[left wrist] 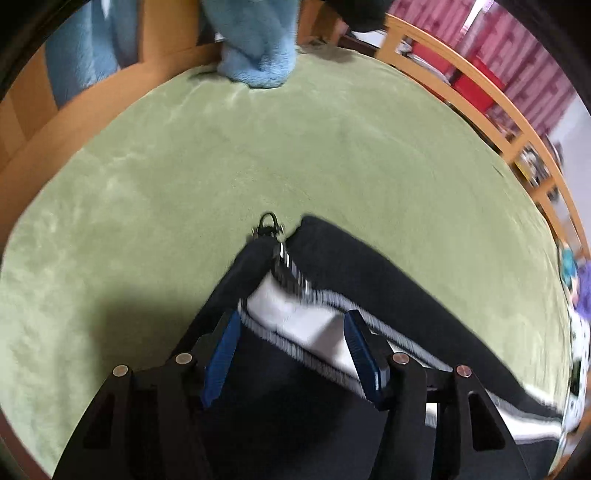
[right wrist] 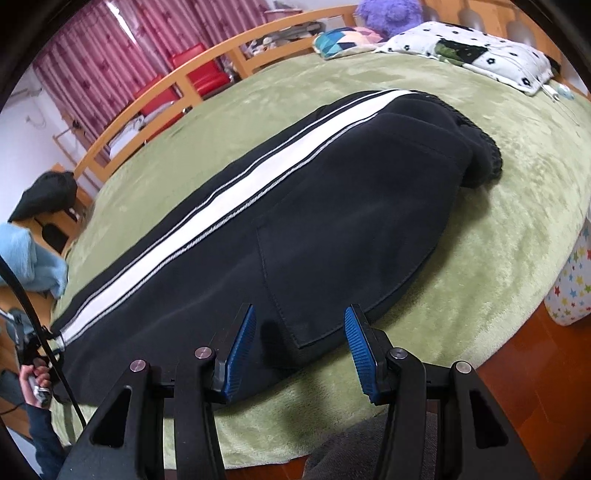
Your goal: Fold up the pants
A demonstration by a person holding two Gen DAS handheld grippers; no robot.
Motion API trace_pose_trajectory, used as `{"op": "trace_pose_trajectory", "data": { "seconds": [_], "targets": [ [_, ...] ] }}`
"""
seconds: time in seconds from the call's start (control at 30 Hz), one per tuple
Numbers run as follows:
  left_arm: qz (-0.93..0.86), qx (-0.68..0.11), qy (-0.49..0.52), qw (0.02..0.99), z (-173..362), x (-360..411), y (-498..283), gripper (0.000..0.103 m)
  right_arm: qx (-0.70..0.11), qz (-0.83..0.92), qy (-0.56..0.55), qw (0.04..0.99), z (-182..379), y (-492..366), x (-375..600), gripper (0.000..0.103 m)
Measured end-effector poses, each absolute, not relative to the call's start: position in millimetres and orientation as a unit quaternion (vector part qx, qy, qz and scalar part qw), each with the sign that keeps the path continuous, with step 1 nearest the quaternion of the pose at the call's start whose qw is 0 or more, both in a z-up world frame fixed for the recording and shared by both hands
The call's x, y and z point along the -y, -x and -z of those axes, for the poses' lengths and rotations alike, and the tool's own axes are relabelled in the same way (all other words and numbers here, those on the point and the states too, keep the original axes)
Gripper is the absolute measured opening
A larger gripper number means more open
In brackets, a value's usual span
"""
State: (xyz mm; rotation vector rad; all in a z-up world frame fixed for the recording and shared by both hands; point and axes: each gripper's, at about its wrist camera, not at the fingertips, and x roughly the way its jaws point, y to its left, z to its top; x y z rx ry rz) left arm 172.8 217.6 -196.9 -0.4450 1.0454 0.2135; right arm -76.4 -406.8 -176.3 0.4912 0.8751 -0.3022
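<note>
A bed point(right wrist: 517, 177) with a wooden frame and a plush green cover carries everything. Black track pants point(right wrist: 332, 206) with a white side stripe lie flat across its middle, waistband toward 1 o'clock in the right wrist view. At 12 to 1 o'clock near the head rest a white flowered pillow point(right wrist: 480, 51), a geometric cushion point(right wrist: 343, 42) and a purple plush toy point(right wrist: 391, 14). At 9 o'clock a light blue fleece blanket point(right wrist: 29, 258) appears to touch the bed's far edge.
</note>
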Motion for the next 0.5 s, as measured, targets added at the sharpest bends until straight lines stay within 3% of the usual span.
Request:
{"op": "trace_pose_trajectory", "data": {
  "seconds": [0.2,0.5],
  "targets": [
    [-0.020,-0.459,0.243,0.854,168.1,-219.6,-95.3,0.067,-0.422,0.132,-0.226,0.868,176.8,73.1,403.4,0.050],
    [-0.017,-0.442,0.296,0.846,193.6,-235.9,-28.3,0.065,-0.414,0.125,-0.243,0.868,179.3,80.2,409.5,0.051]
  ]
}}
